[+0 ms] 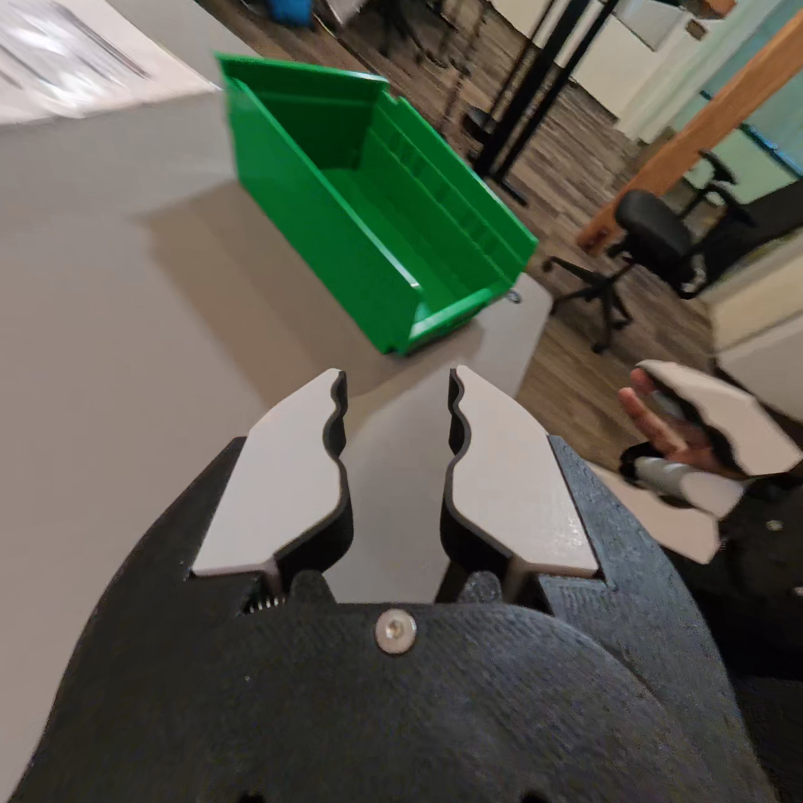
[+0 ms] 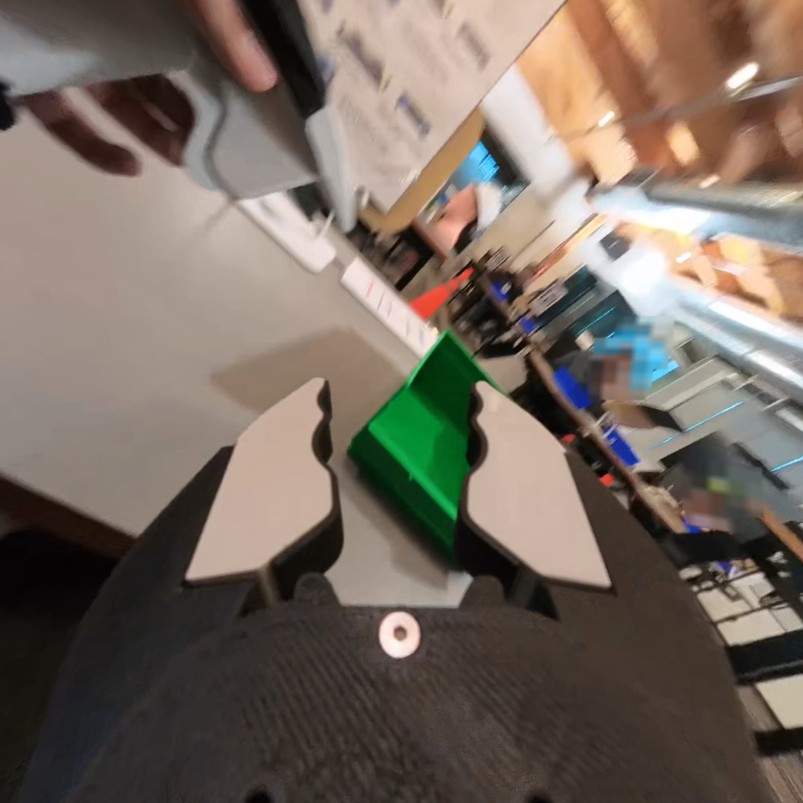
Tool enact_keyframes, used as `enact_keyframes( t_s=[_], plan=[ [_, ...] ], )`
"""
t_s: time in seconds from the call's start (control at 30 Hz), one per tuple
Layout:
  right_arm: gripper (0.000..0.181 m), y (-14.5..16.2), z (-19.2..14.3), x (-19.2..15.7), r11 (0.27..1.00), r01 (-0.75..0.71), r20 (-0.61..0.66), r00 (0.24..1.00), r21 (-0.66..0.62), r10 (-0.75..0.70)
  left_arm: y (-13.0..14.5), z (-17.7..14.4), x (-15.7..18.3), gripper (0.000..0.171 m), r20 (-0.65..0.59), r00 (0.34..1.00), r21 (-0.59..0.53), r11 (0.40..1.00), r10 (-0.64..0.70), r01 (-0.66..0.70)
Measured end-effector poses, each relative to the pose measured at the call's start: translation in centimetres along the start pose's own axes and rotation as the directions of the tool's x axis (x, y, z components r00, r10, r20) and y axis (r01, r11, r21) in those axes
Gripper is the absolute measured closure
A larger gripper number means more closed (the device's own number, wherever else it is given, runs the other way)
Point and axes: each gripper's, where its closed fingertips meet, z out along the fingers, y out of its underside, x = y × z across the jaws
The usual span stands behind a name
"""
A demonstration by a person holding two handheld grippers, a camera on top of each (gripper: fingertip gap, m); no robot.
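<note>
An empty green plastic bin stands on a grey table, near its far right corner. My left gripper is open and empty, held above the table a short way in front of the bin. To its right a hand holds the right gripper, and one grey finger of it shows beyond the table edge. In the blurred right wrist view my right gripper is open and empty, with the bin seen between its fingers, farther off. The left gripper's grey body and a hand show at the upper left.
A black office chair stands on the wood-pattern floor right of the table. A wooden post and black table legs stand behind. White papers lie at the table's far left. Desks and blurred-out people fill the right wrist view's background.
</note>
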Motion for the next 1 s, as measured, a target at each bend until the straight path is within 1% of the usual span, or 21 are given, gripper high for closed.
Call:
enact_keyframes(
  t_s=[0.03,0.07,0.1,0.13,0.2,0.27,0.3,0.37,0.4,0.47,0.5,0.53,0.57,0.63,0.7,0.73,0.83,0.9,1.0],
  plan=[
    [0.124,-1.0,0.2,-0.6,0.999,0.003,-0.008,1.000,0.046,-0.002,0.5,-1.6,-1.2,0.124,0.050,0.999,0.026,0.999,0.022,-0.023],
    [0.124,-1.5,0.5,-1.5,0.999,-0.006,0.019,1.000,0.051,0.006,1.1,-3.1,-2.3,0.124,0.089,0.995,0.044,0.998,0.034,-0.038],
    [0.119,-1.7,1.1,-2.0,0.998,-0.043,0.038,0.998,0.048,0.041,1.9,-4.5,-3.4,0.124,0.123,0.992,0.053,0.998,0.037,-0.044],
    [0.116,-1.9,1.8,-2.4,0.993,-0.112,0.063,0.992,0.036,0.109,2.9,-5.7,-4.4,0.124,0.146,0.989,0.051,0.998,0.030,-0.038],
    [0.110,-1.9,3.7,-2.6,0.959,-0.284,0.109,0.953,0.001,0.282,4.8,-7.9,-6.1,0.124,0.163,0.987,0.055,0.998,-0.007,-0.002],
    [0.108,-1.7,5.9,-1.3,0.913,-0.408,0.071,0.911,-0.003,0.407,6.3,-10.0,-7.8,0.126,0.172,0.983,0.102,0.993,-0.069,0.051],
    [0.109,-1.3,7.1,-0.3,0.885,-0.465,0.037,0.884,-0.001,0.465,6.8,-10.9,-8.7,0.126,0.180,0.979,0.121,0.990,-0.091,0.070],
    [0.109,0.4,9.3,1.1,0.826,-0.563,-0.023,0.827,-0.028,0.562,7.8,-12.7,-10.5,0.125,0.212,0.972,0.111,0.991,-0.096,0.073],
    [0.111,1.7,10.3,1.7,0.793,-0.606,-0.053,0.796,-0.060,0.603,8.0,-13.7,-11.6,0.126,0.264,0.962,0.121,0.992,-0.074,0.043],
    [0.113,3.6,11.7,2.1,0.738,-0.665,-0.062,0.746,-0.118,0.663,8.4,-15.7,-13.9,0.128,0.375,0.927,0.127,0.991,-0.017,-0.033],
    [0.114,4.2,12.1,2.1,0.731,-0.669,-0.046,0.741,-0.132,0.670,8.7,-16.4,-14.8,0.129,0.415,0.910,0.122,0.990,0.014,-0.071],
    [0.113,5.1,12.5,2.2,0.737,-0.660,-0.049,0.749,-0.146,0.661,8.9,-17.0,-15.8,0.130,0.454,0.890,0.109,0.988,0.047,-0.108],
    [0.116,6.0,12.7,2.3,0.743,-0.650,-0.056,0.757,-0.163,0.650,9.0,-17.6,-16.8,0.132,0.500,0.863,0.103,0.984,0.072,-0.142],
    [0.117,7.0,13.0,1.9,0.735,-0.652,-0.023,0.751,-0.188,0.660,8.7,-18.4,-18.2,0.133,0.565,0.819,0.108,0.975,0.099,-0.192],
    [0.117,6.6,13.1,1.3,0.721,-0.665,0.051,0.727,-0.195,0.685,7.9,-19.1,-18.1,0.132,0.582,0.809,0.153,0.966,0.083,-0.209],
    [0.115,6.5,12.9,1.1,0.727,-0.655,0.076,0.730,-0.207,0.679,7.3,-19.5,-17.8,0.132,0.586,0.806,0.186,0.956,0.076,-0.225],
    [0.116,6.9,12.4,0.7,0.788,-0.576,0.099,0.790,-0.218,0.605,6.0,-21.1,-17.5,0.130,0.645,0.762,0.261,0.922,0.055,-0.288],
    [0.120,7.5,12.3,0.6,0.804,-0.545,0.090,0.812,-0.236,0.577,5.5,-22.2,-18.1,0.114,0.699,0.715,0.284,0.910,0.019,-0.303],
    [0.123,8.0,12.7,-0.2,0.781,-0.558,0.115,0.788,-0.280,0.604,5.8,-23.5,-19.6,0.104,0.769,0.639,0.256,0.921,-0.009,-0.295]
  ],
)
